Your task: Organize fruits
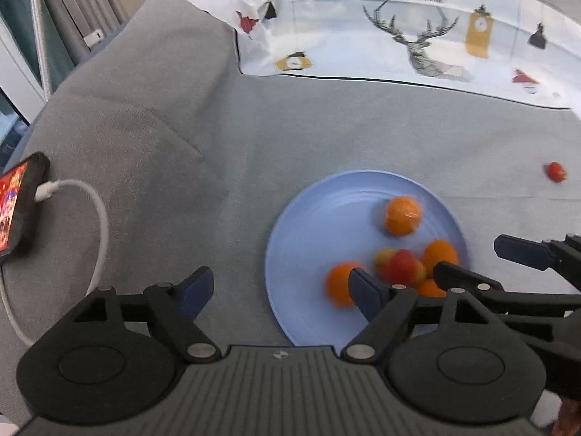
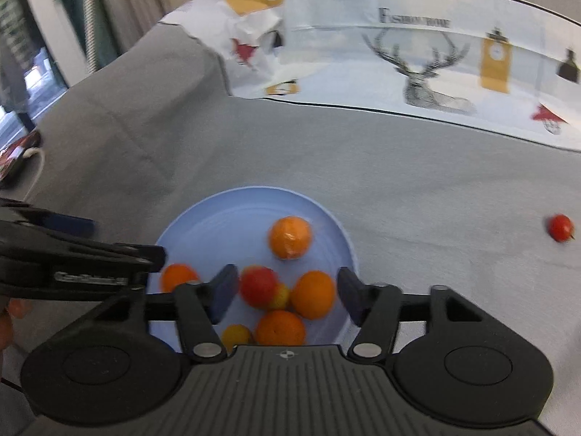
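A light blue plate (image 1: 308,225) (image 2: 218,214) on the grey cloth holds several oranges (image 1: 402,215) (image 2: 289,237) and a red-yellow fruit (image 1: 401,266) (image 2: 259,286). A small red fruit (image 1: 556,172) (image 2: 561,227) lies on the cloth to the plate's right. My left gripper (image 1: 281,290) is open and empty over the plate's left edge. My right gripper (image 2: 287,296) is open and empty, low over the fruits at the plate's near side; it also shows in the left wrist view (image 1: 483,258).
A phone (image 1: 18,207) with a white charging cable (image 1: 98,225) lies at the left. A white printed cloth with a deer (image 1: 417,36) (image 2: 417,65) covers the far side. Curtains hang at the far left.
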Demonstrator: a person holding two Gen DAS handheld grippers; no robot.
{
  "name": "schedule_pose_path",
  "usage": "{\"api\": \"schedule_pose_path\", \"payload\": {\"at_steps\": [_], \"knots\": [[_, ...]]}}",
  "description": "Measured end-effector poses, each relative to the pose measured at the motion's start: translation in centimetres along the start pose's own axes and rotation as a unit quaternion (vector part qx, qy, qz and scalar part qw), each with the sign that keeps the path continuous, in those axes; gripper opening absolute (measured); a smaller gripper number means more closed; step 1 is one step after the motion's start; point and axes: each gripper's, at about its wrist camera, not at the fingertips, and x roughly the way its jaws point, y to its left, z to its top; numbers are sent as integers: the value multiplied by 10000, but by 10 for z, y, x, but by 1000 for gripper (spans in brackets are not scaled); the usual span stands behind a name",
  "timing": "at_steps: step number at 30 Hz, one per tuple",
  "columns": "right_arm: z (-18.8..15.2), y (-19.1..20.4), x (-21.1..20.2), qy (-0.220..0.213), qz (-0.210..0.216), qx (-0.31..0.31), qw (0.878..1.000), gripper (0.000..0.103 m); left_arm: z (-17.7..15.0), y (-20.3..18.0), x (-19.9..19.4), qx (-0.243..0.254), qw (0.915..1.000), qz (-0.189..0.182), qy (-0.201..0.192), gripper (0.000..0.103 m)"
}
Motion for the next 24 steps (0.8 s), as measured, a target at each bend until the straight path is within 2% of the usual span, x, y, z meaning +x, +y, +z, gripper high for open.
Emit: {"api": "schedule_pose_path", "payload": {"at_steps": [3, 6, 10, 17, 24], "knots": [[-6, -3, -20, 3, -55, 185, 9998, 80, -10, 1, -18, -41, 9999, 68, -74, 102], [-16, -1, -45, -23, -103, 277, 9996, 90, -27, 1, -42, -52, 9999, 45, -145, 102], [-32, 10, -81, -37, -188, 291, 9994, 95, -53, 2, -73, -107, 9999, -7, -91, 103], [-72, 32, -148, -164, -391, 267, 9987, 100, -104, 5, -119, -90, 9997, 29, -226, 103], [-104, 48, -199, -549, -474, 309, 9969, 101, -145, 5, -152, -66, 9991, -1, -422, 103]]}}
